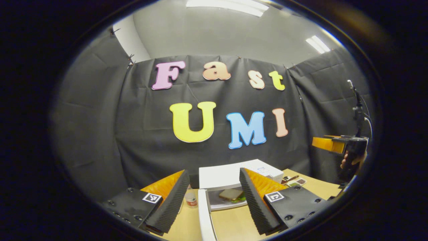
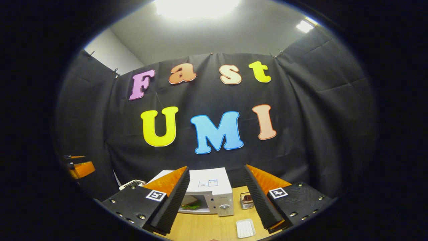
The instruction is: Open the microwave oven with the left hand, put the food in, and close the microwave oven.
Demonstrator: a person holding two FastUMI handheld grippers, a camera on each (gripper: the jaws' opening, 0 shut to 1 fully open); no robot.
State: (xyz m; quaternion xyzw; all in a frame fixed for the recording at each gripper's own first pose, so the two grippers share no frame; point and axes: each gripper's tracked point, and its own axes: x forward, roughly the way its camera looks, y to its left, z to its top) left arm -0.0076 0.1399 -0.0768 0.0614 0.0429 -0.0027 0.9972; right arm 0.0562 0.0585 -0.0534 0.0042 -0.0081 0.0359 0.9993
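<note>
My left tongs [image 1: 210, 201] are spread wide and hold nothing, raised above the tabletop [image 1: 234, 224]; my right tongs [image 2: 215, 201] likewise gape, released. Ahead, the white microwave [image 2: 214, 187] stands with its door [image 1: 204, 214] swung open, and the sandwich [image 1: 231, 194] sits inside on its plate.

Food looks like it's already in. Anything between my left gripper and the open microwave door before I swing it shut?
Nothing visible. The left gripper is open, and the door stands edge-on between its fingers. The sandwich sits inside the microwave.
</note>
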